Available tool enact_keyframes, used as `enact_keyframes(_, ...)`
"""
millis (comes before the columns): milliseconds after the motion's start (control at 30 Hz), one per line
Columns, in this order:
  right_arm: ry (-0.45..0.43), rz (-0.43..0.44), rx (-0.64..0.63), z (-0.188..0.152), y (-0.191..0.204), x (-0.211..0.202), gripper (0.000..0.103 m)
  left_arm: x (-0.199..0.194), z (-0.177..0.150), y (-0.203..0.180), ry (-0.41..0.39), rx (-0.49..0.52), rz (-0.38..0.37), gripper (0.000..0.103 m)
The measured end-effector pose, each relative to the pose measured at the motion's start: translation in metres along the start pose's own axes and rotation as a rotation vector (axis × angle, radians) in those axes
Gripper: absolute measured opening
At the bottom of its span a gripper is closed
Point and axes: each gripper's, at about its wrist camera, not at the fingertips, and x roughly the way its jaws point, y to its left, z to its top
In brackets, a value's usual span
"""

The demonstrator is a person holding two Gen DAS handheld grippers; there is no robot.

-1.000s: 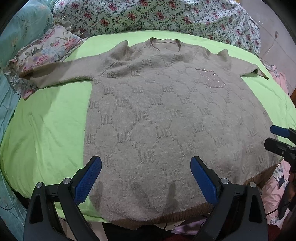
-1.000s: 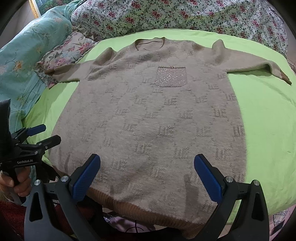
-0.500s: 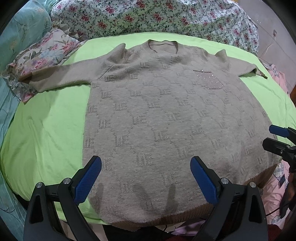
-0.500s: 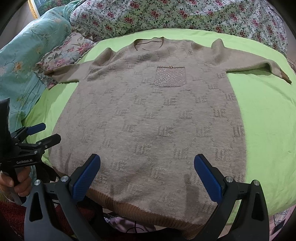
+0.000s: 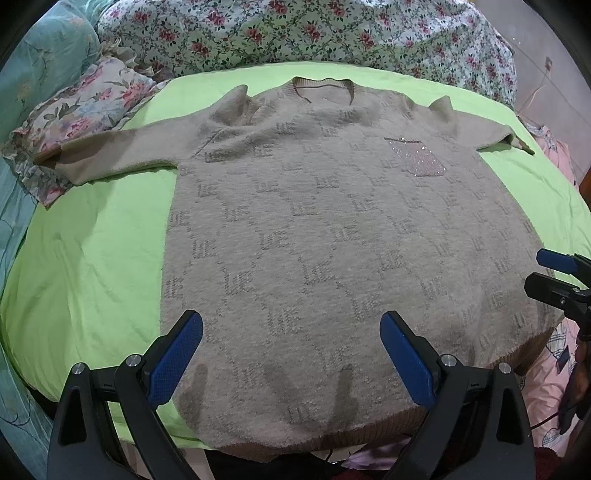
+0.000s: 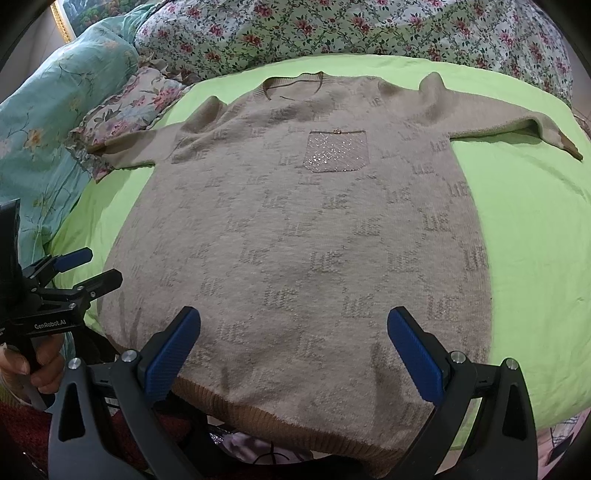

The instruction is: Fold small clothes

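Observation:
A beige knit sweater (image 5: 332, 236) with a sparkly chest pocket (image 5: 417, 160) lies flat, front up, on a green sheet (image 5: 92, 266), both sleeves spread out, hem toward me. It also shows in the right wrist view (image 6: 303, 236). My left gripper (image 5: 291, 354) is open and empty, hovering over the hem's left half. My right gripper (image 6: 293, 354) is open and empty over the hem's right half. Each gripper shows in the other's view: the right one (image 5: 554, 280), the left one (image 6: 81, 273).
Floral bedding (image 5: 295, 33) lies along the far side. A floral pillow (image 5: 85, 107) and teal quilt (image 6: 48, 110) sit at the left, under the left sleeve's cuff (image 5: 48, 155). Pink cloth (image 5: 546, 373) hangs past the bed's near right edge.
Both grippers have lifted slightly and tilted, so the sweater sits a little lower in view. The sweater has not moved and both grippers stay open.

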Motion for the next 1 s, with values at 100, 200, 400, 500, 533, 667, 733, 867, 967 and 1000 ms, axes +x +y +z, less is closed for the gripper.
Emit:
enact_keyframes(100, 0.012, 0.01, 0.017, 0.0, -0.002, 0.0, 0.101, 0.001, 0.002, -0.001, 0.01, 0.002, -0.001, 0.097)
enact_keyframes(200, 0.045, 0.012, 0.041, 0.0, -0.006, 0.001, 0.101, 0.003, 0.005, -0.001, 0.024, 0.004, -0.001, 0.097)
enact_keyframes(400, 0.007, 0.017, 0.105, 0.005, -0.027, -0.003, 0.101, 0.009, 0.016, -0.005, -0.005, 0.019, 0.009, 0.097)
enact_keyframes(500, -0.033, 0.02, 0.145, 0.012, -0.044, -0.007, 0.101, 0.01, 0.026, -0.008, -0.016, 0.025, 0.001, 0.097)
enact_keyframes(533, -0.045, 0.027, 0.164, 0.016, -0.051, -0.009, 0.101, 0.01, 0.03, -0.009, -0.024, 0.029, 0.005, 0.097)
enact_keyframes(667, -0.119, 0.019, 0.237, 0.033, -0.092, -0.022, 0.101, 0.011, 0.048, -0.007, -0.043, 0.023, 0.004, 0.097)
enact_keyframes(733, -0.157, 0.0, 0.297, 0.044, -0.122, -0.031, 0.101, 0.011, 0.06, -0.004, -0.061, 0.016, 0.011, 0.097)
enact_keyframes(867, -0.254, -0.032, 0.46, 0.068, -0.202, -0.051, 0.101, 0.01, 0.084, 0.001, -0.101, 0.012, 0.045, 0.098)
enact_keyframes(967, -0.304, -0.054, 0.597, 0.084, -0.26, -0.054, 0.088, 0.013, 0.1, 0.006, -0.113, 0.008, 0.075, 0.098)
enact_keyframes(1000, -0.32, -0.064, 0.647, 0.09, -0.282, -0.054, 0.078, 0.014, 0.102, 0.007, -0.114, 0.005, 0.08, 0.099)
